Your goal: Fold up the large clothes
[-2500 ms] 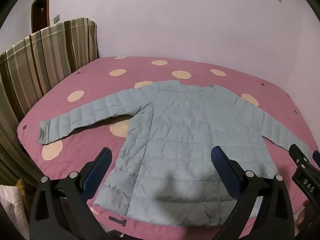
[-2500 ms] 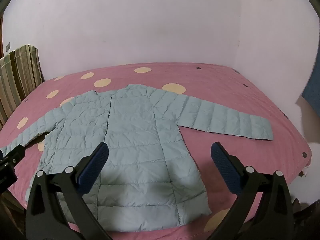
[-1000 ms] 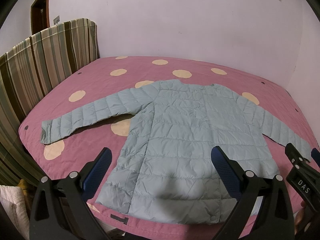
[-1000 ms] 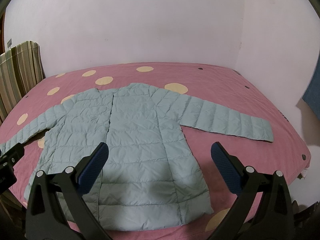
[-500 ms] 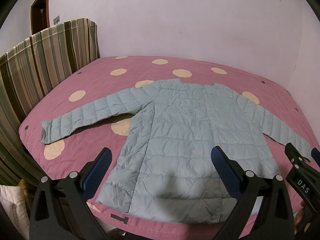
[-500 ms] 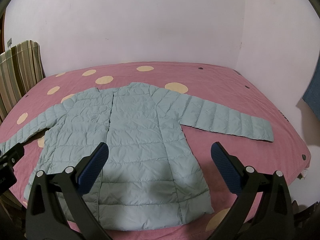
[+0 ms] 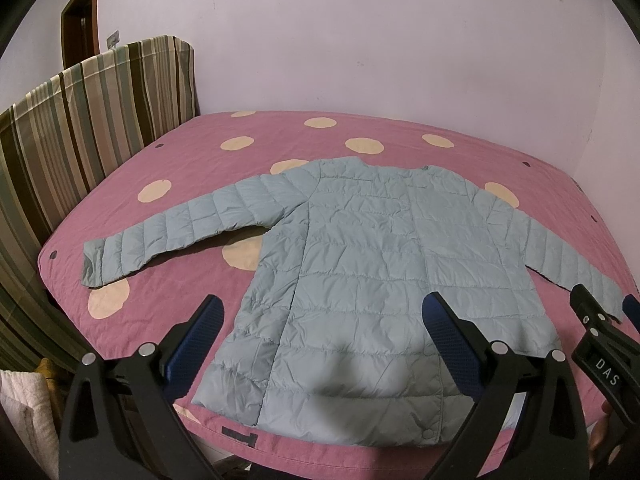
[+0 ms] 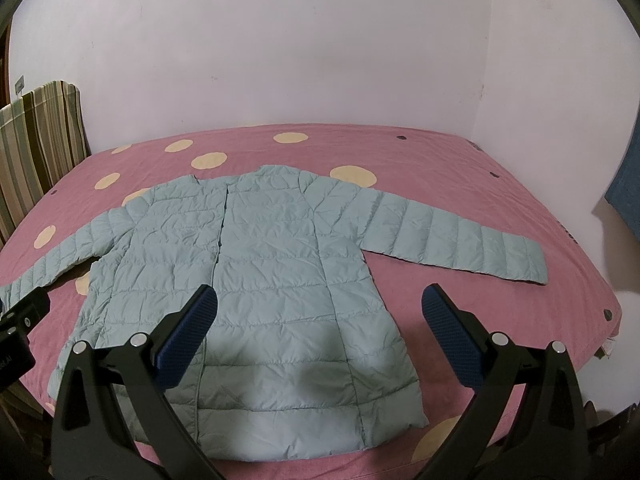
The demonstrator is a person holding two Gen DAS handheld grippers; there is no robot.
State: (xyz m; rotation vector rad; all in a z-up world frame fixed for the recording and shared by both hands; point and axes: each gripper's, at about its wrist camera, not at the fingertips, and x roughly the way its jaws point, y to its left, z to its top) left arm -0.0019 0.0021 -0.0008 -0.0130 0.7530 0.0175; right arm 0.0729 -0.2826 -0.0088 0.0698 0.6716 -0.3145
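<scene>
A pale blue quilted jacket (image 7: 372,264) (image 8: 256,276) lies flat and buttoned on a pink bed with cream dots (image 7: 208,160) (image 8: 460,168). Both sleeves are spread out sideways, the left sleeve (image 7: 172,232) toward the striped headboard and the right sleeve (image 8: 452,236) toward the bed's right edge. My left gripper (image 7: 320,320) hovers open above the hem near the bed's front edge, holding nothing. My right gripper (image 8: 318,312) is also open and empty above the lower right of the jacket. The right gripper's body (image 7: 600,344) shows at the left wrist view's right edge.
A striped headboard (image 7: 80,120) stands along the bed's left side, with a brown door (image 7: 80,28) behind it. Plain walls close the back and right. A blue cloth (image 8: 626,196) hangs at the right wall. A pale towel (image 7: 20,416) lies low at the left.
Both grippers have pulled back and risen slightly, so the jacket's hem sits a little higher in view. The jacket has not moved and both grippers stay open.
</scene>
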